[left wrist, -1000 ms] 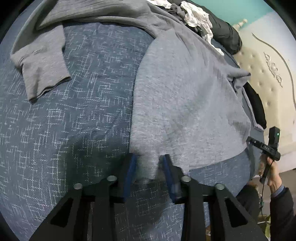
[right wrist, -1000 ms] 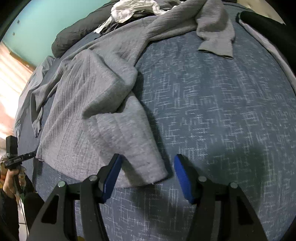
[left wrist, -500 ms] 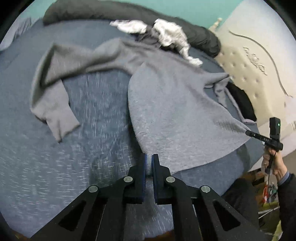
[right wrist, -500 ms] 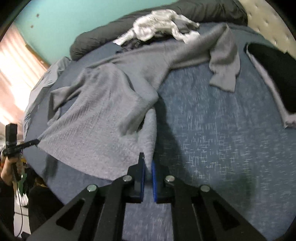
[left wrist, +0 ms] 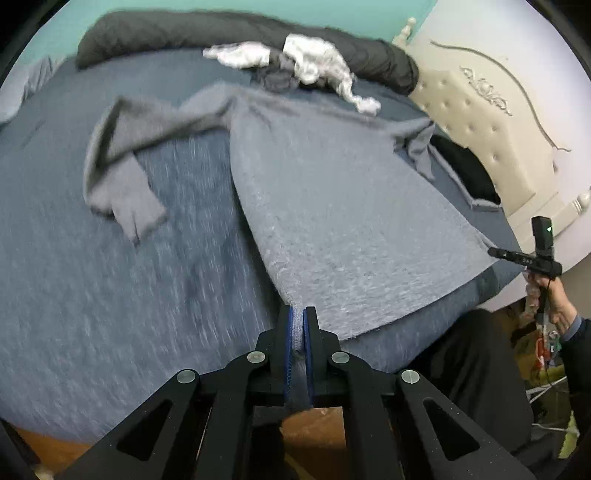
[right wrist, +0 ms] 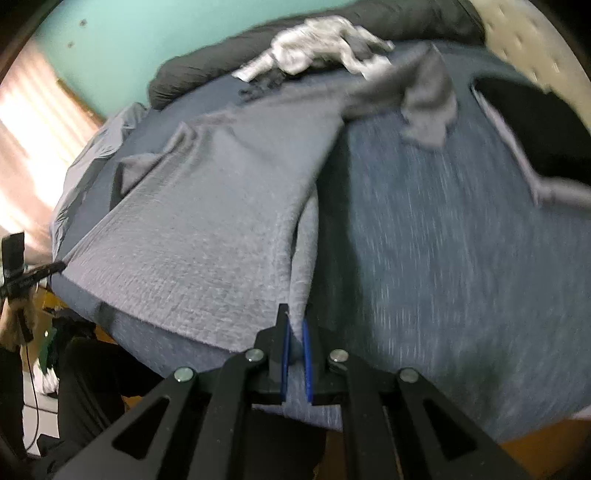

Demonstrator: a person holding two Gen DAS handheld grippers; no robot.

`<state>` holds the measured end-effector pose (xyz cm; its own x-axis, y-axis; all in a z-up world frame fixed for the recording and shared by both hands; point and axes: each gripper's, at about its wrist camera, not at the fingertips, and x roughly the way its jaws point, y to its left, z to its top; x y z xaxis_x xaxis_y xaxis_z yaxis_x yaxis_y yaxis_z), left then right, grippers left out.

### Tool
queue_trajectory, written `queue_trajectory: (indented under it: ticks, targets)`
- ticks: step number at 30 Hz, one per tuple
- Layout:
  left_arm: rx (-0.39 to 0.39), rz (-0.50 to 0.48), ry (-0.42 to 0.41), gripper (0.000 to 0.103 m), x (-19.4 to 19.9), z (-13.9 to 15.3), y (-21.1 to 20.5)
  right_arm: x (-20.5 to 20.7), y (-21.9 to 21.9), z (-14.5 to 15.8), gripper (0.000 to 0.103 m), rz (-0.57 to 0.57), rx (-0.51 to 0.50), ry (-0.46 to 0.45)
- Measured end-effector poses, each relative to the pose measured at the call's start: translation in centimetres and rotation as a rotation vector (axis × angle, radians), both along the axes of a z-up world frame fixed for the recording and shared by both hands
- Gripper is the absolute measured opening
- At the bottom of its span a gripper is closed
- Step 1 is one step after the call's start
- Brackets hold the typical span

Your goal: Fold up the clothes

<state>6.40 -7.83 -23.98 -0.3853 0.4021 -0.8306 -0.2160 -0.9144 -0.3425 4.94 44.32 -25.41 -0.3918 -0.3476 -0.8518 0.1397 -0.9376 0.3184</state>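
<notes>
Both black two-finger grippers with blue pads were clamped on the hem of the grey knit sweater: the left gripper [left wrist: 298, 314] pinched one bottom corner between its closed jaws, and the right gripper [right wrist: 294, 325] pinched the other corner the same way. Beneath everything lay the wide bed covered in a blue-grey flecked bedspread [left wrist: 122, 306], filling most of both views. Across it stretched the grey knit long-sleeved sweater [left wrist: 332, 206], its body drawn taut from the two held corners up toward the far side of the bed, hem lifted off the spread near the bed's edge. One sleeve [left wrist: 122, 177] lay bent and loose on the spread beside the body; the other sleeve [left wrist: 417, 147] was bunched near the cream tufted headboard [left wrist: 491, 144]. Along the far edge ran a long dark grey bolster [left wrist: 229, 31], with a crumpled white garment [left wrist: 317, 62] lying against it. A black cloth [left wrist: 465, 170] sat by the headboard. Smallest, a hand [left wrist: 550, 299] gripped the right tool's handle.
</notes>
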Motion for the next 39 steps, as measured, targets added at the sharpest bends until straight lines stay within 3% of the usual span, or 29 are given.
queue_trajectory:
  ticks: [4,7,13,16,17,18,21,25,31,34,39]
  targets:
    - [0.009,0.012,-0.055,0.006,0.1,-3.1,0.4,0.8,0.8,-3.3,0.006,-0.044,-0.024,-0.051]
    - [0.028,0.019,-0.097,0.006,-0.2,-4.9,0.4,0.8,1.0,-4.1,0.006,-0.049,-0.061,-0.065]
    - [0.082,0.05,-0.119,0.008,-0.8,-5.2,-0.6,0.7,1.2,-4.0,0.015,-0.05,-0.066,-0.056]
    - [0.074,0.064,-0.122,0.009,-1.5,-5.2,-0.8,0.7,1.7,-3.1,0.035,-0.057,-0.057,-0.021]
    - [0.07,0.068,-0.125,0.009,-1.7,-5.3,-0.8,0.5,2.0,-2.7,0.05,-0.069,-0.061,-0.008]
    - [0.067,0.072,-0.128,0.009,-2.0,-5.3,-0.8,0.3,2.2,-2.4,0.053,-0.081,-0.066,0.005]
    - [0.081,0.092,-0.135,0.013,-2.7,-5.6,-0.8,-0.7,2.0,-2.1,0.053,-0.088,-0.059,0.018]
    - [0.081,0.12,-0.137,0.028,-3.5,-6.0,-1.0,-1.6,0.8,-2.7,0.053,-0.062,-0.035,0.02]
    - [0.046,0.122,-0.175,0.028,-4.2,-7.8,-1.0,-2.6,-1.5,-4.3,0.053,0.015,0.011,0.002]
    - [0.055,0.125,-0.183,0.028,-4.3,-8.2,-0.7,-2.8,-2.4,-5.4,0.047,0.052,0.042,-0.01]
    - [0.058,0.116,-0.182,0.028,-4.4,-8.2,-0.2,-3.2,-2.3,-6.4,0.044,0.047,0.062,-0.022]
